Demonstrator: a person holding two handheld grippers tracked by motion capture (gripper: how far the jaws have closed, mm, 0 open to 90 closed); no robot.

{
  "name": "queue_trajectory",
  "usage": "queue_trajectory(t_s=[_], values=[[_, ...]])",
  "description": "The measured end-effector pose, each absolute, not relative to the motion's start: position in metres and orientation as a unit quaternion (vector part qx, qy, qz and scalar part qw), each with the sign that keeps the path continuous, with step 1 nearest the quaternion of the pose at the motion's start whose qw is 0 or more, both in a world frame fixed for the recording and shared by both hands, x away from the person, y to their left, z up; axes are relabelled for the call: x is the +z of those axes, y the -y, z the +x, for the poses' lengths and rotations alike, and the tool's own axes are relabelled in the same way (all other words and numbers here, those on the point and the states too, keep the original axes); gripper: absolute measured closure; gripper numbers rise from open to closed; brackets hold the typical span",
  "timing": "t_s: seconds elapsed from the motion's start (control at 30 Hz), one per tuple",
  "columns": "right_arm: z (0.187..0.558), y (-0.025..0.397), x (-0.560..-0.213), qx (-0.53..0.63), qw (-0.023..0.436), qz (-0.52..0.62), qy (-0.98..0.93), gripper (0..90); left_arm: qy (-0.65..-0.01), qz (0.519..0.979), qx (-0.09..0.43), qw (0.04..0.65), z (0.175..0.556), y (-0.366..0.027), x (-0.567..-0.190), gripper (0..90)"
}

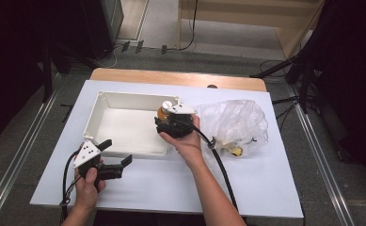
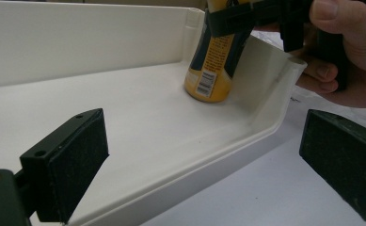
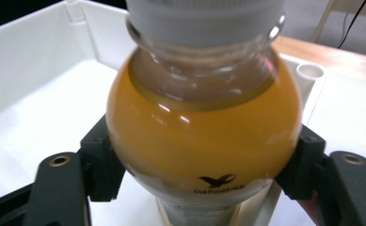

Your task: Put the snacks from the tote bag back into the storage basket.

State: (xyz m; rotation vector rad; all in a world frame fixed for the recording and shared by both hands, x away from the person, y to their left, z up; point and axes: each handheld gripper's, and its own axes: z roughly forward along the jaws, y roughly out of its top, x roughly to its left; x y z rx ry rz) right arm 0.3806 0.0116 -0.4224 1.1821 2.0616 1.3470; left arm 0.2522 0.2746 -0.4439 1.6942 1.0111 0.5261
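- My right gripper [image 1: 170, 123] is pinching a bottle [image 1: 164, 111] of orange-yellow liquid, one jaw on each side of its rounded shoulder just below the neck.
- In the right gripper view the bottle [image 3: 202, 136] is upright, with a white cap at the top of the frame; the liquid level sits a little below the neck.
- The bottle stands in the right far corner of a white tray [image 1: 106, 100] — in the left gripper view its base [image 2: 208, 87] looks to be touching the tray floor, close against the corner wall.
- My left gripper [image 1: 110, 160] is spread wide and empty, near the tray's near left edge, its jaws on either side of the rim [image 2: 246, 136].
- A crumpled clear plastic bag [image 1: 234, 122] lies on the table to the right of the tray, with a small yellow item inside that I cannot identify.
- Handling judgement: nearly full, so fairly heavy for its size; the wall looks rigid and glossy, likely slippery on the curved shoulder.
- A grip on the straight labelled body below would be safer than on the bulge — jaws can slide off a curve.
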Motion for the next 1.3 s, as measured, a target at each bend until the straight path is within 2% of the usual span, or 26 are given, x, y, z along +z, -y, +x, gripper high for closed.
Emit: queue_trajectory(t_s=[0.1, 0.33, 0.9, 1.3], values=[[0.376, -0.013, -0.416, 0.492, 0.228, 0.418, -0.729, 26.5, -0.425, 0.704, 0.22, 0.525, 0.253, -0.276, -0.444, 1.5], [0.371, -0.003, -0.405, 0.503, 0.226, 0.413, -0.725, 22.3, -0.427, 0.701, 0.219, 0.528, 0.254, -0.278, -0.443, 1.5], [0.352, 0.037, -0.396, 0.533, 0.232, 0.41, -0.703, 19.4, -0.426, 0.703, 0.221, 0.525, 0.256, -0.276, -0.444, 1.5], [0.342, 0.071, -0.398, 0.527, 0.253, 0.437, -0.684, 21.7, -0.424, 0.706, 0.221, 0.522, 0.256, -0.274, -0.445, 1.5]])
